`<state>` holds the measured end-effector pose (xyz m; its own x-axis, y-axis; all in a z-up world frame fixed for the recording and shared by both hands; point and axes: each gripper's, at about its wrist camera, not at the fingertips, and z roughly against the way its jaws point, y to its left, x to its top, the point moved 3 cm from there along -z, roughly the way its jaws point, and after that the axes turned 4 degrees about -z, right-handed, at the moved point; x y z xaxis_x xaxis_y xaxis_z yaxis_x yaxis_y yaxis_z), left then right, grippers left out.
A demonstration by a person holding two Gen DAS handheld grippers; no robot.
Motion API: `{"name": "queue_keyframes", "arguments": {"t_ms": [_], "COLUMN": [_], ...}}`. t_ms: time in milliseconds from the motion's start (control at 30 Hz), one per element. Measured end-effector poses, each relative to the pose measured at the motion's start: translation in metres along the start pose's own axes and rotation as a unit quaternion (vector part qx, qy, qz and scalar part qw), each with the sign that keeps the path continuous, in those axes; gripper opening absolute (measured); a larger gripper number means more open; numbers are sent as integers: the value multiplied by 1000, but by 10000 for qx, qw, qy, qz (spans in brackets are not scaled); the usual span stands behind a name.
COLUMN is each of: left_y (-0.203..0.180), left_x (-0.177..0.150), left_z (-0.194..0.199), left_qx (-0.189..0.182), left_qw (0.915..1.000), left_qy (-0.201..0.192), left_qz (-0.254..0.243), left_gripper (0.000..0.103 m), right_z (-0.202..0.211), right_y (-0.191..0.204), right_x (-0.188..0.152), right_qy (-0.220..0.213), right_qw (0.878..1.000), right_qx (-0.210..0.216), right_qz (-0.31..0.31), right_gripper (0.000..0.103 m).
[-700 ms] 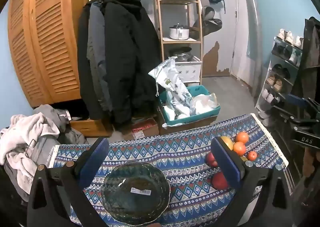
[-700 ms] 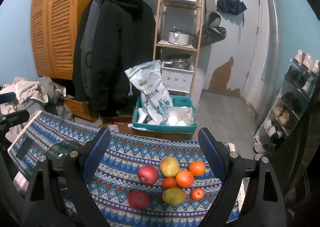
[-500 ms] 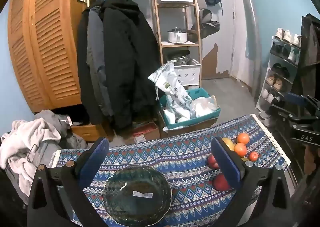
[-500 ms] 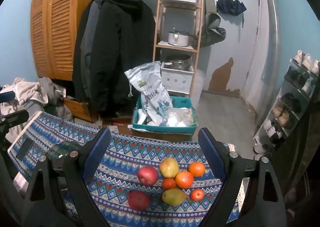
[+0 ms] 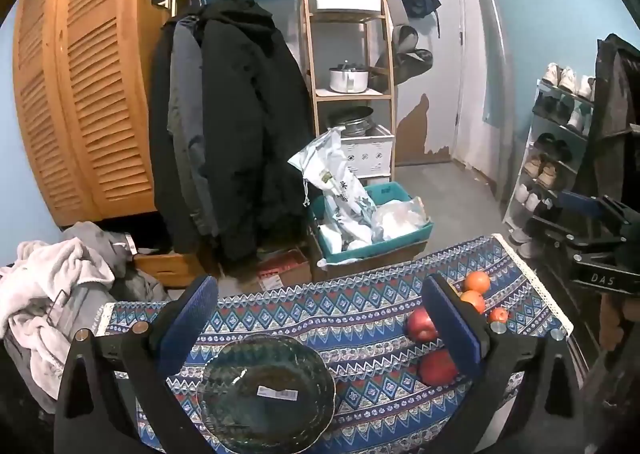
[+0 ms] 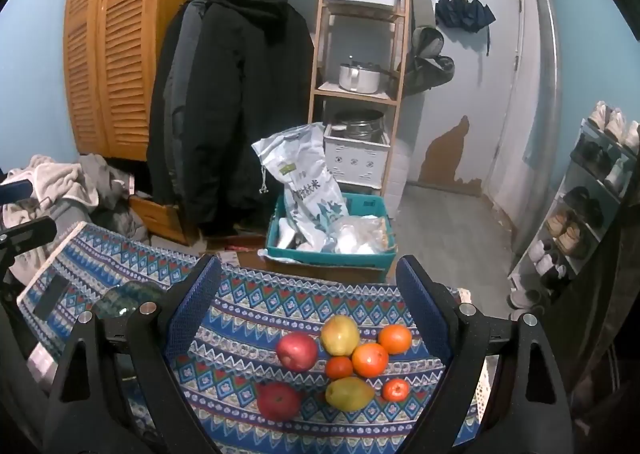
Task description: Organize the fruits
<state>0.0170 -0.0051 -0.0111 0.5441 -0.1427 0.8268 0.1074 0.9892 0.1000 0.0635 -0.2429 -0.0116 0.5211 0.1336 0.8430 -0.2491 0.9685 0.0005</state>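
task barely begun: both hand-held grippers spread wide with nothing in them, left hand-held gripper (image 5: 320, 310) over the empty glass bowl (image 5: 267, 394), right hand-held gripper (image 6: 310, 290) over the fruits (image 6: 344, 362) clustered on the patterned cloth (image 6: 248, 306) of the surface. no fruit was in the bowl, all left to move. right view showed the whole cluster: two apples, two pears, oranges; left view hid some behind its finger but showed the bowl fully

A: How much fruit, lower centre of the right-wrist frame?
B: Two red apples (image 6: 297, 351), two yellow-green mangoes (image 6: 340, 335), four oranges (image 6: 370, 359).
A: Bowls?
B: One glass bowl (image 5: 267, 390).
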Motion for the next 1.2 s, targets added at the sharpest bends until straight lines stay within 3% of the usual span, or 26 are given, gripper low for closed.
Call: {"name": "queue_keyframes", "arguments": {"t_ms": [1200], "left_y": [-4], "left_x": [-2], "left_z": [-5], "left_qx": [-170], "left_qw": [9997], "left_qy": [174], "left_qz": [-14], "left_gripper": [103], "right_z": [-5], "right_y": [1], "right_x": [-2], "right_qy": [51], "right_qw": [10000], "right_qx": [32], "right_qz": [13], "right_gripper": [88]}}
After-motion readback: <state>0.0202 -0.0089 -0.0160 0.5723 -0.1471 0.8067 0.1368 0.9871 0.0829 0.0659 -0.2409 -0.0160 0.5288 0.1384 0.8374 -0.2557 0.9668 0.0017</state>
